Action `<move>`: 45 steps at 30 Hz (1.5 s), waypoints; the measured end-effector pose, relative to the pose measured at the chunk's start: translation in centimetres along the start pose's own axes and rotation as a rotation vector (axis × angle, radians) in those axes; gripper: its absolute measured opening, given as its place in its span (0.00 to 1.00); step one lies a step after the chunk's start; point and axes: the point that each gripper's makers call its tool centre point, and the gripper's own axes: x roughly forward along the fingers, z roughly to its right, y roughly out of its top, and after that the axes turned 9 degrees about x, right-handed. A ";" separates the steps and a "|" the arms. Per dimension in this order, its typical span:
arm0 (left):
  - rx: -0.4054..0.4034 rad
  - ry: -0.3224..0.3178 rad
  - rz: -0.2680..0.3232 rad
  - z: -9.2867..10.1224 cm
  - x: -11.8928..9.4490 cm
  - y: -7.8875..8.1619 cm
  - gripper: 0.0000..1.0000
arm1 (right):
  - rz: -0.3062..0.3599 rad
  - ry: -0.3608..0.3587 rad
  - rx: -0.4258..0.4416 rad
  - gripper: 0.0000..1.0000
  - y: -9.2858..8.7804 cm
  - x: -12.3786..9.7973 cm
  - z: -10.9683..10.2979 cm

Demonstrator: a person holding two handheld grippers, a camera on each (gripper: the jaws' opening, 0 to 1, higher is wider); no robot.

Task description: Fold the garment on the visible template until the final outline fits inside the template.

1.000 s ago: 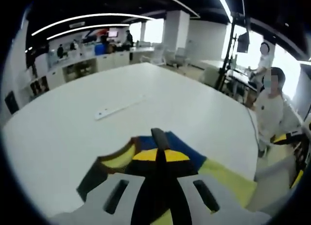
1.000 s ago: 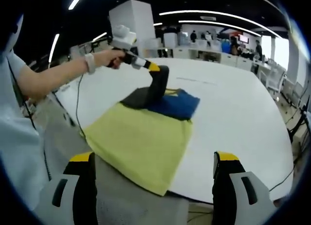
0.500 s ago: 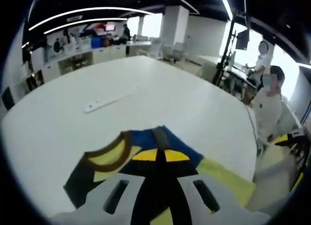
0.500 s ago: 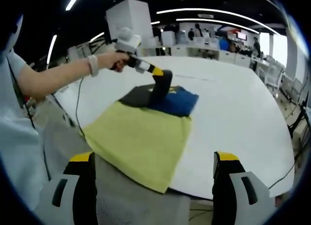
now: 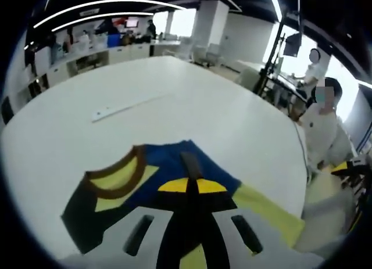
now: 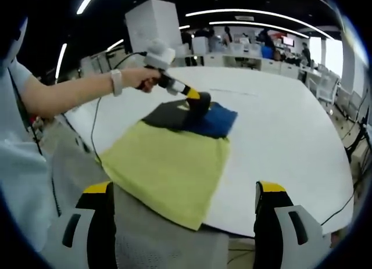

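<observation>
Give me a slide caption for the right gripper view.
Left gripper lowers onto the blue-and-black garment beyond the yellow template.

A large white table (image 5: 232,129) fills an open office with a dark ceiling, curved light strips (image 5: 104,4), a white pillar (image 6: 154,25), bright windows (image 5: 183,22) and distant desks (image 6: 232,61).

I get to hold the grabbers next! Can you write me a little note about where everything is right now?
Left gripper: jaws shut on the garment's fabric, low on the garment.
Right gripper: jaws open, holding nothing, at the table's near edge.
The blue, black and yellow garment lies at the far end of the yellow template on the white table.
Done: garment looks partly folded.
Left: finish folding, check the outline fits inside the template.
</observation>
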 end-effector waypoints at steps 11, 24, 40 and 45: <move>0.004 -0.021 -0.031 0.8 1.6 -0.7 0.00 | -0.002 0.004 0.008 1.00 -0.2 0.2 0.0; -0.005 -0.064 -0.073 2.3 2.9 -1.9 0.02 | 0.000 0.007 0.021 1.00 -0.3 0.4 0.1; 0.021 -0.097 -0.059 3.8 3.2 -0.8 0.06 | 0.005 0.001 0.032 1.00 -0.5 0.3 0.2; 0.015 -0.017 -0.024 1.7 2.8 -0.2 0.10 | 0.006 -0.003 0.038 1.00 -0.7 0.1 0.3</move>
